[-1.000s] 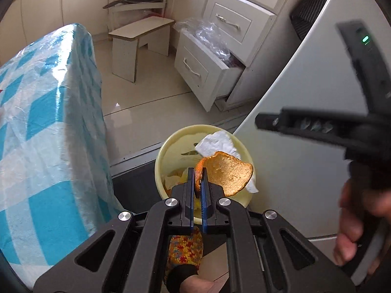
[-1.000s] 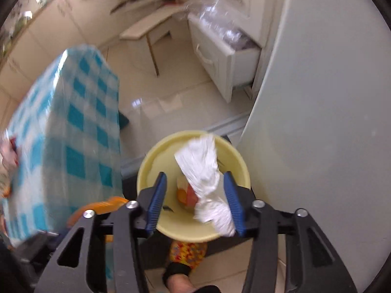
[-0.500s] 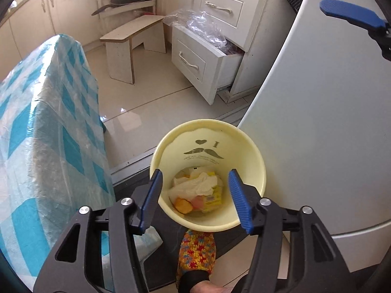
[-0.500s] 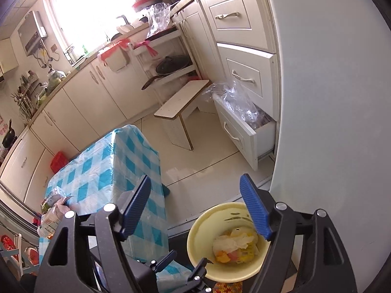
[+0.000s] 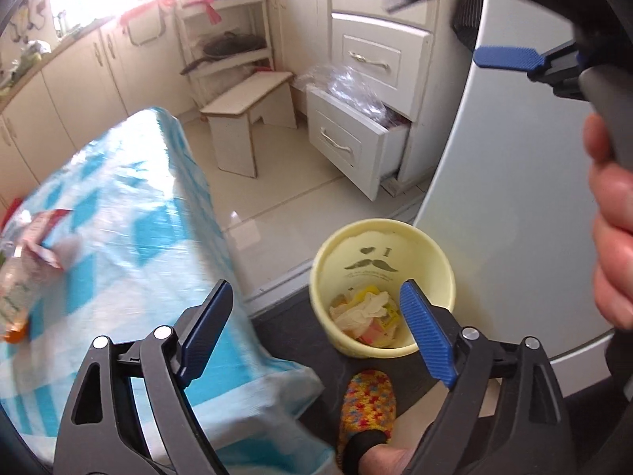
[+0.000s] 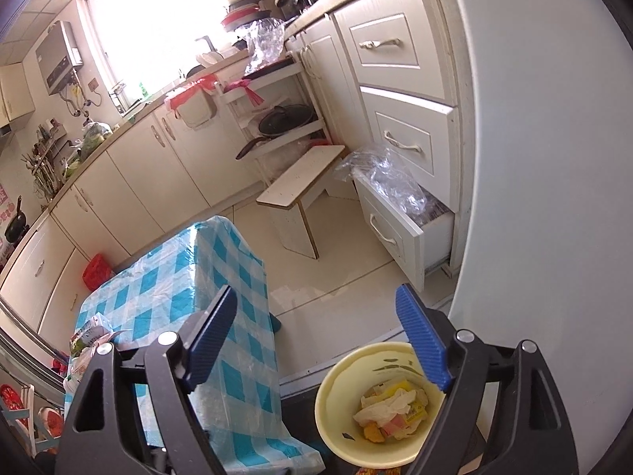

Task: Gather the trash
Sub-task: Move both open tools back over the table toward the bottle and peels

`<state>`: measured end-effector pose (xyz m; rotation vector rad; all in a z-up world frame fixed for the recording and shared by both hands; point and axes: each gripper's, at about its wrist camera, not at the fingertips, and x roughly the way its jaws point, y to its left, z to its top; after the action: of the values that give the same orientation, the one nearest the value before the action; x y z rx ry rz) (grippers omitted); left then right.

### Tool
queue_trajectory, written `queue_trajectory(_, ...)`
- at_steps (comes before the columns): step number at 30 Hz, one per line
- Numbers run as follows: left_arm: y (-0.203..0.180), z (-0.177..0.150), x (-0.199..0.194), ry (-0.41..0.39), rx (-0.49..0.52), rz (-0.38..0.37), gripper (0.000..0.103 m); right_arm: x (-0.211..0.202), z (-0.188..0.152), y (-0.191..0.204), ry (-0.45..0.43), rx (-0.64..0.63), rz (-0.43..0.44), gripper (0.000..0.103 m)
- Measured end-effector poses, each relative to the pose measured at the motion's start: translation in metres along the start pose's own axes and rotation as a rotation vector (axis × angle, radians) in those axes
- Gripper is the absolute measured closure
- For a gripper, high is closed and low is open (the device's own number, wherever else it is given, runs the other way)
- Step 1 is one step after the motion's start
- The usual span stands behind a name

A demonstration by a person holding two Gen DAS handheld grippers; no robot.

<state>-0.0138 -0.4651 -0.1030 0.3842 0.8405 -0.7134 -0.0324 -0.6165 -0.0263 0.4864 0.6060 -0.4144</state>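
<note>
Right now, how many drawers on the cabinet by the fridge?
3, stacked: top drawer shut, middle drawer slightly out, bottom drawer pulled open with clear plastic in it. Any others are hidden.

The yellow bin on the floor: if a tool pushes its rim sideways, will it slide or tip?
The yellow bin looks like thin plastic holding only tissues and wrappers, so it is probably light. It seems taller than wide and narrower at the base, so a push at the rim would likely tip it; a low push may slide it.

Blown-out window (image 6: 158, 19) glare — blurred, bowed edges.
</note>
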Motion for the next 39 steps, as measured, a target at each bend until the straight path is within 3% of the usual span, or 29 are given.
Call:
queue_trajectory(6, 0.076, -0.014, -0.058, -0.054, -0.061, 0.097, 0.014, -0.011, -0.003, 0.039, -0.069, -0.098, 0.015, 0.018)
queue_trajectory(16, 0.238, -0.058, -0.152, -0.132, -0.270, 0.306, 0.014, -0.024, -0.014, 0.124, -0.161, -0.225, 0.119, 0.013)
queue_trajectory(21, 0.295, -0.088, -0.171, -0.152, -0.391, 0.348, 0.014, -0.041, -0.031, 0.161, -0.200, -0.280, 0.173, 0.011)
queue_trajectory(27, 0.316, -0.110, -0.180, -0.169, -0.444, 0.367, 0.014, -0.049, -0.053, 0.190, -0.243, -0.302, 0.202, 0.009)
queue_trajectory(33, 0.326, -0.121, -0.181, -0.162, -0.493, 0.326, 0.014, -0.025, -0.072, 0.222, -0.195, -0.409, 0.169, 0.009)
queue_trajectory(39, 0.330, -0.124, -0.184, -0.171, -0.515, 0.310, 0.014, -0.017, -0.083, 0.223, -0.180, -0.463, 0.126, 0.009)
